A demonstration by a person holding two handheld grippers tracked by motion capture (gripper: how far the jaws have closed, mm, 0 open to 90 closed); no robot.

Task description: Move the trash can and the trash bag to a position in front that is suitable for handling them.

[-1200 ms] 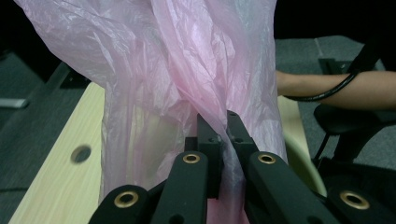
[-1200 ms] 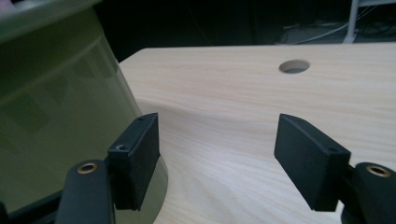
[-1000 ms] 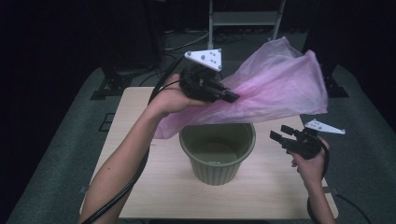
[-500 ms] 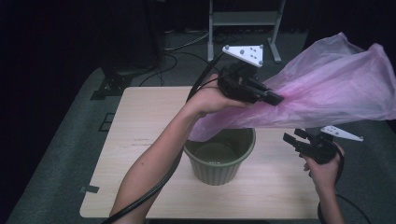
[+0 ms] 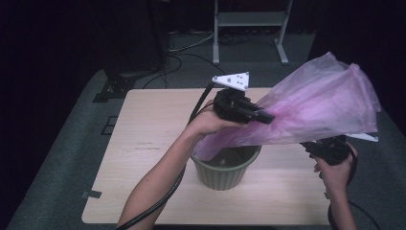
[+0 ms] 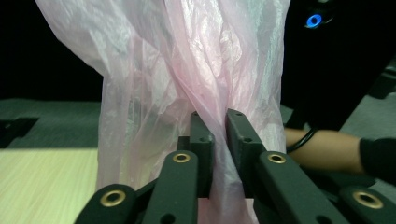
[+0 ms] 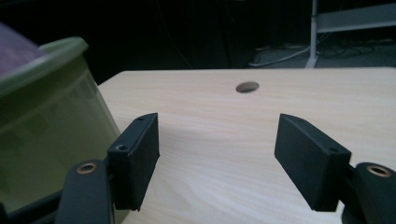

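A thin pink plastic bag (image 5: 316, 110) billows out to the right above the table, and its lower end hangs into the mouth of a green bin (image 5: 225, 170). My left gripper (image 5: 268, 117) hovers over the bin with the gathered film of the bag (image 6: 187, 70) between its jaws. In the left gripper view the left gripper (image 6: 218, 135) has only a narrow gap; its jaws have just been opening slightly, with the film still pinched. My right gripper (image 5: 311, 146) is low at the bin's right side. The right gripper (image 7: 217, 158) is open and holds nothing, with the bin (image 7: 37, 116) at its left.
The bin stands near the front middle of a light wooden table (image 5: 143, 143), which has a round cable hole (image 7: 247, 87). A metal stand (image 5: 249, 19) and cables lie on the dark floor behind. The left half of the tabletop is bare.
My left gripper has come down and slightly left with the bag, bringing the bag's lower end into the bin's mouth. The right gripper has hardly moved.
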